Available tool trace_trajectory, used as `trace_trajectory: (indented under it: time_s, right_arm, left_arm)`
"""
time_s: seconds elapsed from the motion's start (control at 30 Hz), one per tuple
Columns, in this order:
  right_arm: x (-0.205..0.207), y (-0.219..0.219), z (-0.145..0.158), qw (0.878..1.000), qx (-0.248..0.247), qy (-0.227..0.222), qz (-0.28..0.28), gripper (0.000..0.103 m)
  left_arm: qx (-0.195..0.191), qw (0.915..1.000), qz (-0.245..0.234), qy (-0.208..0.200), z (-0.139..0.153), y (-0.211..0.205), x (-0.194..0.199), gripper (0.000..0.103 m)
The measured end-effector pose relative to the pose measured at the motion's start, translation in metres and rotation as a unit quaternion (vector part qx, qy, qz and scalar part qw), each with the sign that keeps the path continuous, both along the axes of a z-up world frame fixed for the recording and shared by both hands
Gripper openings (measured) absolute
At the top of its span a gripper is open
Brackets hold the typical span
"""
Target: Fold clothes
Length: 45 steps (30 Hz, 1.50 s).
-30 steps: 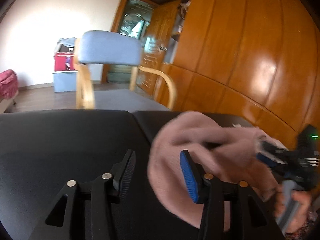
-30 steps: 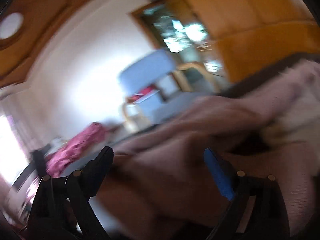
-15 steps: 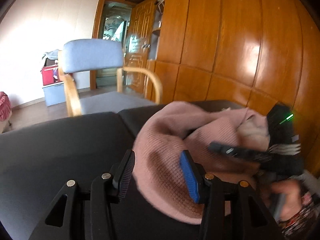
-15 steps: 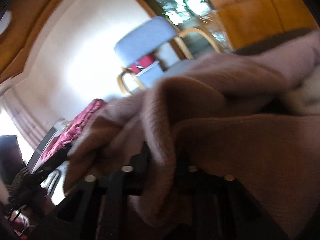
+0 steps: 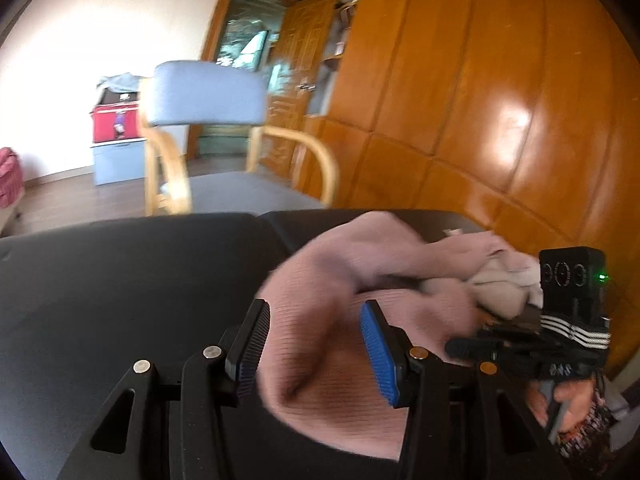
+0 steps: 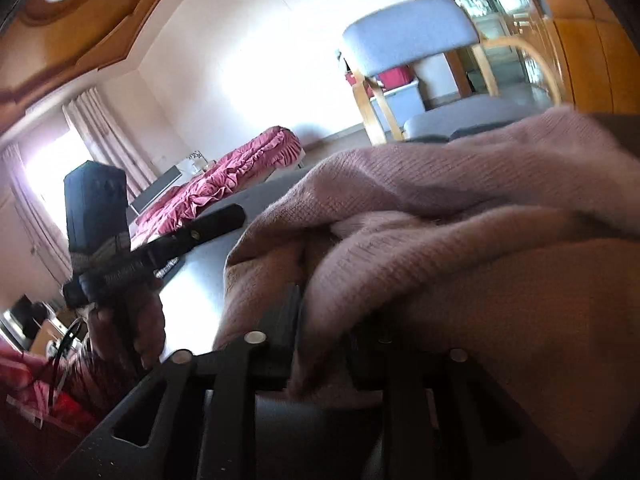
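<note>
A pink knitted garment lies crumpled on the dark table, with a cream lining or second piece at its far right. My left gripper is open, its fingers either side of a fold of the pink garment without pinching it. My right gripper is shut on a fold of the same garment, which drapes over and hides its fingertips. The right gripper's body also shows in the left wrist view, at the garment's right edge. The left gripper shows in the right wrist view.
A blue-cushioned wooden armchair stands just behind the table. Orange wooden wardrobe panels run along the right. A red quilt lies on a bed beyond the table's left side. A red and blue box stack is by the far wall.
My right gripper went from open to shut on the pink garment and lifted a fold. My left gripper stayed open while the garment shifted between its fingers.
</note>
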State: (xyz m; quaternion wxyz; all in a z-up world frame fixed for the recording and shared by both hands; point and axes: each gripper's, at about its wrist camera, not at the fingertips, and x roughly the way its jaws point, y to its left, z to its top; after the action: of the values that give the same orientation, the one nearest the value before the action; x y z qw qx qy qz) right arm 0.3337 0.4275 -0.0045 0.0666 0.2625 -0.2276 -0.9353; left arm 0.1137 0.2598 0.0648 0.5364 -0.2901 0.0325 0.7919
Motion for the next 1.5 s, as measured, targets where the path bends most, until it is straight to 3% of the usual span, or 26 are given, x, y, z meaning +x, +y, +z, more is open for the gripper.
trace_trajectory:
  time_s: [0.03,0.1,0.13,0.17,0.3,0.43,0.57,0.67,0.73,0.8,0.87,0.93,1.07,1.23,1.5]
  right_arm:
    - [0.018,0.009,0.007,1.000,0.011,0.010,-0.022,0.034]
    - [0.026,0.031,0.018,0.996,0.021,0.027,-0.081,0.061]
    - [0.036,0.042,0.025,0.992,0.026,0.038,-0.119,0.080]
    - [0.035,0.047,0.028,0.989,0.030,0.042,-0.140,0.084]
    - [0.021,0.059,0.033,0.979,0.054,0.041,-0.194,0.084]
    - [-0.029,0.061,0.038,0.965,0.139,-0.043,-0.216,0.084]
    - [-0.062,0.050,0.024,0.941,0.261,-0.119,-0.177,0.083]
    - [-0.084,0.057,0.013,0.932,0.295,-0.134,-0.162,0.083]
    - [-0.095,0.066,0.010,0.931,0.293,-0.138,-0.166,0.083]
    - [-0.103,0.075,0.005,0.940,0.269,-0.143,-0.156,0.080]
    - [-0.112,0.083,0.000,0.947,0.243,-0.149,-0.146,0.051]
    - [-0.118,0.086,-0.007,0.952,0.229,-0.148,-0.140,0.041]
    - [-0.117,0.089,-0.008,0.958,0.205,-0.132,-0.149,0.028]
    - [-0.112,0.096,-0.013,0.976,0.114,-0.104,-0.153,0.024]
    - [-0.139,0.061,-0.025,0.990,0.059,-0.079,-0.099,0.022]
  left_arm:
    - [0.002,0.9999,-0.011,-0.001,0.002,0.003,0.005,0.049]
    - [-0.005,0.9991,-0.041,-0.002,0.001,0.015,0.019,0.050]
    - [-0.010,0.9984,-0.055,-0.002,0.000,0.021,0.026,0.050]
    - [-0.018,0.9978,-0.064,0.006,-0.002,0.029,0.035,0.050]
    - [-0.071,0.9920,-0.093,0.046,-0.017,0.066,0.066,0.050]
    - [-0.131,0.9828,-0.092,0.092,-0.035,0.091,0.085,0.051]
    - [-0.162,0.9764,-0.102,0.099,-0.055,0.105,0.094,0.052]
    - [-0.169,0.9749,-0.099,0.105,-0.068,0.110,0.093,0.052]
    - [-0.164,0.9778,-0.097,0.087,-0.071,0.109,0.086,0.052]
    - [-0.153,0.9816,-0.095,0.064,-0.071,0.106,0.076,0.046]
    - [-0.144,0.9842,-0.092,0.047,-0.070,0.098,0.066,0.035]
    - [-0.139,0.9858,-0.086,0.038,-0.068,0.089,0.056,0.017]
    - [-0.130,0.9896,-0.058,0.024,-0.061,0.060,0.032,0.011]
    - [-0.124,0.9921,-0.013,0.011,-0.055,0.018,0.002,0.011]
    - [-0.120,0.9907,0.064,-0.005,-0.047,-0.054,-0.045,0.011]
